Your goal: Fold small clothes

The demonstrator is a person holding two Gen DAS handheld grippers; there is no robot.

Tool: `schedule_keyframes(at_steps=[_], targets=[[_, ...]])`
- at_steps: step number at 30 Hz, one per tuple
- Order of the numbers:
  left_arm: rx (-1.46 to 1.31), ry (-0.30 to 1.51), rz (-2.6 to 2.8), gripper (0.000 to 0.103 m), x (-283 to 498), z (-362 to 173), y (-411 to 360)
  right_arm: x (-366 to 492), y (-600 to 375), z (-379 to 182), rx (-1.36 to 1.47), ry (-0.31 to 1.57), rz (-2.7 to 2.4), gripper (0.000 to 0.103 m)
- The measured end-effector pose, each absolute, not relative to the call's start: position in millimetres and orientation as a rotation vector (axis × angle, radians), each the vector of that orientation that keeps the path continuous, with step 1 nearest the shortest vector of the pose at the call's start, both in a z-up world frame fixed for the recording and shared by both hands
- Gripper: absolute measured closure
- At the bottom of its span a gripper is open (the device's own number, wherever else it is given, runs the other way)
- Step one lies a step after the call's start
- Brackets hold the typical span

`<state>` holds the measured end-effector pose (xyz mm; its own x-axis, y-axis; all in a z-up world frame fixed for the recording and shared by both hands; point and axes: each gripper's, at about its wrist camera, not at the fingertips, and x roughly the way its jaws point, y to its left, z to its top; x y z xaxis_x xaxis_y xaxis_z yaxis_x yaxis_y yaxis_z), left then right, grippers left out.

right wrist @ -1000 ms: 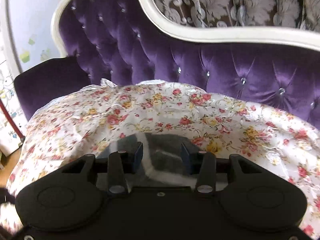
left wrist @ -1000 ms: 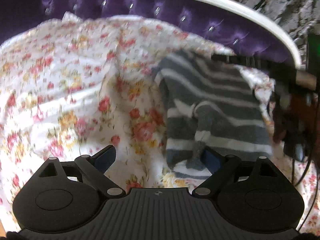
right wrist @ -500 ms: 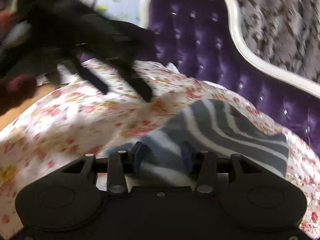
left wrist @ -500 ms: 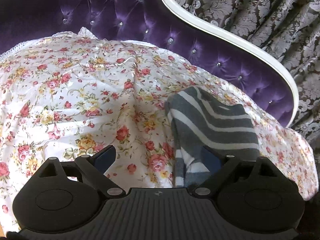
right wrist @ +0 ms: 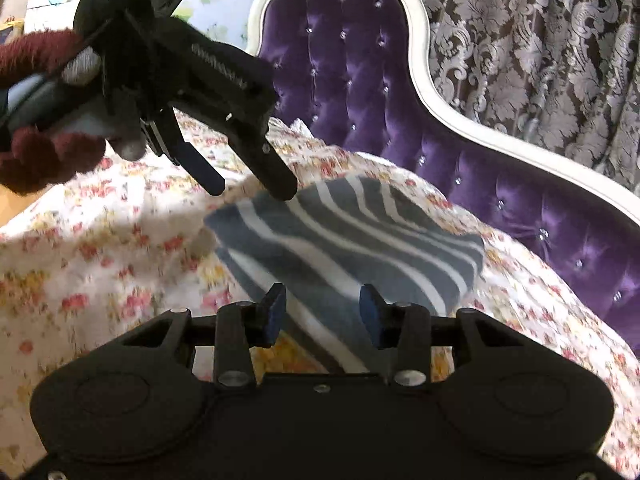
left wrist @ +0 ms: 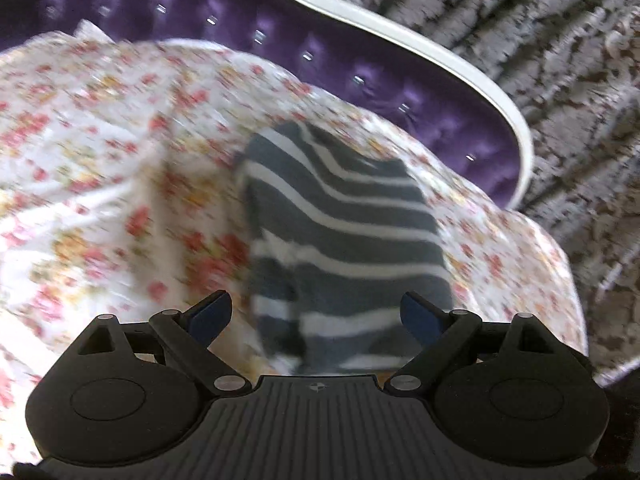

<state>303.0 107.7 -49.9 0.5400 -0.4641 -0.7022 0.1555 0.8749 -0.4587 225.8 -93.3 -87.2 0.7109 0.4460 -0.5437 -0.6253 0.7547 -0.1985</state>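
A small grey garment with white stripes [left wrist: 340, 232] lies folded on the floral sheet [left wrist: 100, 152]; it also shows in the right wrist view [right wrist: 360, 240]. My left gripper [left wrist: 316, 316] is open and empty, held above the garment's near end. From the right wrist view the left gripper [right wrist: 252, 184] hangs over the garment's far left corner, apart from it. My right gripper [right wrist: 322, 314] is open and empty, just above the garment's near edge.
The floral sheet [right wrist: 100, 272] covers the seat of a purple tufted sofa [right wrist: 360, 80] with a white curved frame [right wrist: 460, 120]. A patterned grey curtain [right wrist: 540, 40] hangs behind it. A hand in a dark red sleeve [right wrist: 40, 152] holds the left gripper.
Both grippers have lifted and pulled back from the garment, which stays lying on the sheet. The right gripper has swung round, bringing the garment and the left gripper into its view.
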Motion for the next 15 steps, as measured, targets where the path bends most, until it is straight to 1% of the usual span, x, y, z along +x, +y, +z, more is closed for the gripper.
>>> schedule_keyframes(at_steps=[2, 4, 5, 6, 7, 8, 9, 10, 11, 12, 13, 15], targets=[[-0.379, 0.942, -0.399, 0.013, 304.3, -53.7, 103.6, 226.1, -93.0, -89.8, -0.406, 0.494, 0.599, 0.053], [-0.397, 0.958, -0.419, 0.027, 307.9, -57.9, 100.4, 223.1, -90.5, -90.9, -0.438, 0.48, 0.594, 0.053], [-0.401, 0.964, -0.42, 0.029, 309.9, -60.3, 99.2, 222.1, -89.4, -91.6, -0.456, 0.474, 0.594, 0.053], [-0.404, 0.967, -0.417, 0.037, 311.7, -62.6, 98.4, 220.4, -88.0, -93.5, -0.479, 0.465, 0.593, 0.053], [-0.406, 0.969, -0.412, 0.05, 313.7, -65.0, 98.2, 219.4, -85.9, -95.7, -0.504, 0.458, 0.592, 0.053], [-0.411, 0.97, -0.405, 0.058, 314.8, -66.5, 99.2, 218.1, -83.7, -97.8, -0.536, 0.452, 0.593, 0.053], [-0.42, 0.964, -0.396, 0.071, 315.5, -67.3, 100.8, 214.3, -83.0, -101.5, -0.562, 0.443, 0.592, 0.054], [-0.437, 0.958, -0.39, 0.08, 315.9, -67.6, 103.4, 212.7, -81.5, -103.7, -0.59, 0.434, 0.592, 0.056], [-0.463, 0.955, -0.392, 0.082, 317.0, -68.4, 106.7, 210.5, -80.9, -106.2, -0.614, 0.428, 0.59, 0.057], [-0.498, 0.956, -0.396, 0.082, 318.2, -69.3, 110.5, 209.3, -79.4, -108.1, -0.64, 0.42, 0.592, 0.066], [-0.528, 0.955, -0.399, 0.085, 318.9, -70.1, 114.1, 208.5, -78.0, -109.5, -0.663, 0.409, 0.581, 0.081], [-0.547, 0.959, -0.388, 0.087, 320.1, -72.0, 117.7, 209.3, -76.6, -110.7, -0.688, 0.4, 0.571, 0.089]])
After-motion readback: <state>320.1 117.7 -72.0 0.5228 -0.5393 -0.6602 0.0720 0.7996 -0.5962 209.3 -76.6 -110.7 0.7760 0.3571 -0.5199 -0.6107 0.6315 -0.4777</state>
